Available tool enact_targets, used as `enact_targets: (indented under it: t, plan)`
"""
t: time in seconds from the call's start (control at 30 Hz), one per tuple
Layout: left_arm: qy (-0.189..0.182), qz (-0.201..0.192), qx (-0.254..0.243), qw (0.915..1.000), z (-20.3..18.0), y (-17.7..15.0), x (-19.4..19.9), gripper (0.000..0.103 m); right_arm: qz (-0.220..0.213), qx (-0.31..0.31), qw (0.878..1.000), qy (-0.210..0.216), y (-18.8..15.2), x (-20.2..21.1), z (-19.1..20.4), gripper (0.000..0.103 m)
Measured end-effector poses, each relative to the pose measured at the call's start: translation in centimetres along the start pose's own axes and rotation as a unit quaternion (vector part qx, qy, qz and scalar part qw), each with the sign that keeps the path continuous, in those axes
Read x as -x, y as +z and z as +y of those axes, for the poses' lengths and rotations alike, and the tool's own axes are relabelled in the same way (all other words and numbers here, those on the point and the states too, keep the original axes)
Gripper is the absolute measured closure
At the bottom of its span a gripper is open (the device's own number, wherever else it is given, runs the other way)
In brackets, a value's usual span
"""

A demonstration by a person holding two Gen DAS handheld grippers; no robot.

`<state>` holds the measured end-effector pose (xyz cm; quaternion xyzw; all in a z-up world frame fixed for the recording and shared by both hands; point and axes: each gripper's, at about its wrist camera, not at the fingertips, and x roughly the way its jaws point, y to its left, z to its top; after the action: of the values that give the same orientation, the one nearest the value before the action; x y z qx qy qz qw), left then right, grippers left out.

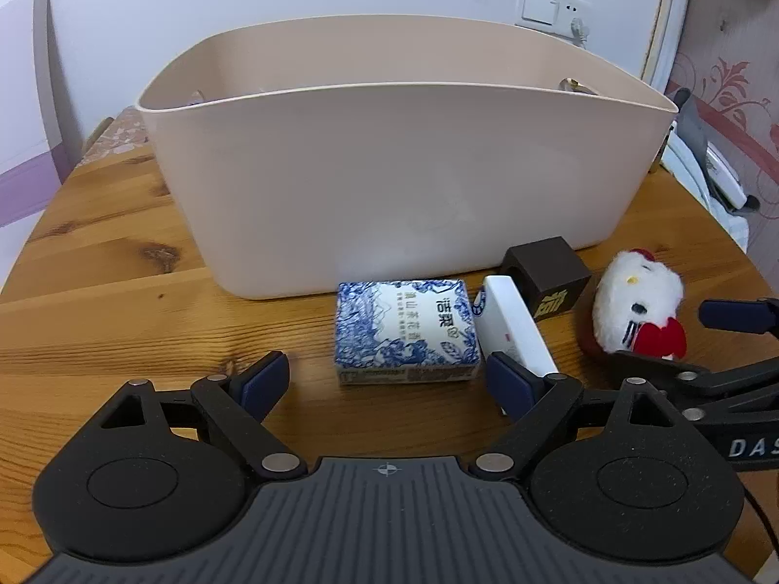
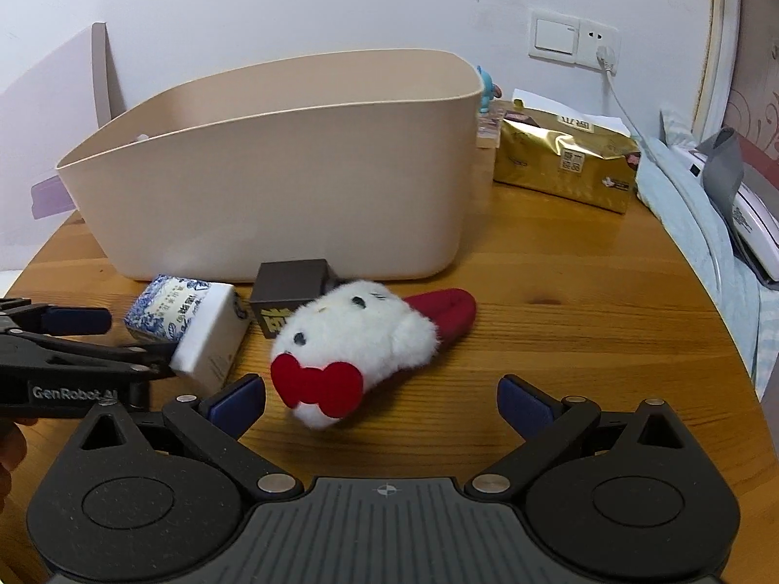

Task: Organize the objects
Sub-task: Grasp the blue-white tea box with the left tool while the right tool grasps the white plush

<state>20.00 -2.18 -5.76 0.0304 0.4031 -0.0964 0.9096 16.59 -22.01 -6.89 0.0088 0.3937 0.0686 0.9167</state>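
Observation:
A large beige bin (image 1: 389, 165) (image 2: 292, 185) stands on the round wooden table (image 1: 121, 267). In front of it lie a blue-and-white patterned box (image 1: 406, 331) (image 2: 163, 309), a white box (image 1: 516, 326) (image 2: 212, 336), a dark brown cube (image 1: 547, 275) (image 2: 289, 287) and a white plush toy with a red bow (image 1: 638, 306) (image 2: 350, 345). My left gripper (image 1: 394, 382) is open just short of the patterned box, its right finger beside the white box. My right gripper (image 2: 382, 401) is open, with the plush toy's near end between its fingertips, pads clear of it.
A gold foil package (image 2: 565, 155) lies right of the bin, near a wall socket with a plugged cable (image 2: 603, 56). Light blue cloth and white and grey items (image 2: 720, 214) crowd the table's right edge. A small blue figure (image 2: 487, 90) peeks from behind the bin.

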Motion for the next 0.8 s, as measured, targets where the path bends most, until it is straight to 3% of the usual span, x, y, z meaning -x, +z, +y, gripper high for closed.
enact_targets:
  t: [0.3, 0.57, 0.7, 0.8]
  plan:
    - [-0.004, 0.011, 0.018, 0.9998, 0.5, 0.8, -1.2, 0.014, 0.0, -0.013, 1.0, -0.012, 1.0, -1.3, 0.3, 0.0]
    - [0.018, 0.002, -0.003, 0.9998, 0.0, 1.2, -2.1, 0.014, 0.01, -0.028, 0.999, -0.015, 1.2, -2.6, -0.4, 0.0]
    - [0.02, -0.004, -0.005, 0.9998, 0.0, 1.2, -2.1, 0.016, 0.008, -0.034, 0.999, -0.011, 1.1, -2.7, -0.7, 0.009]
    - [0.016, -0.01, -0.009, 0.9998, 0.0, 1.2, -2.0, 0.025, 0.001, -0.034, 0.999, -0.007, 1.1, -2.6, -0.8, 0.022]
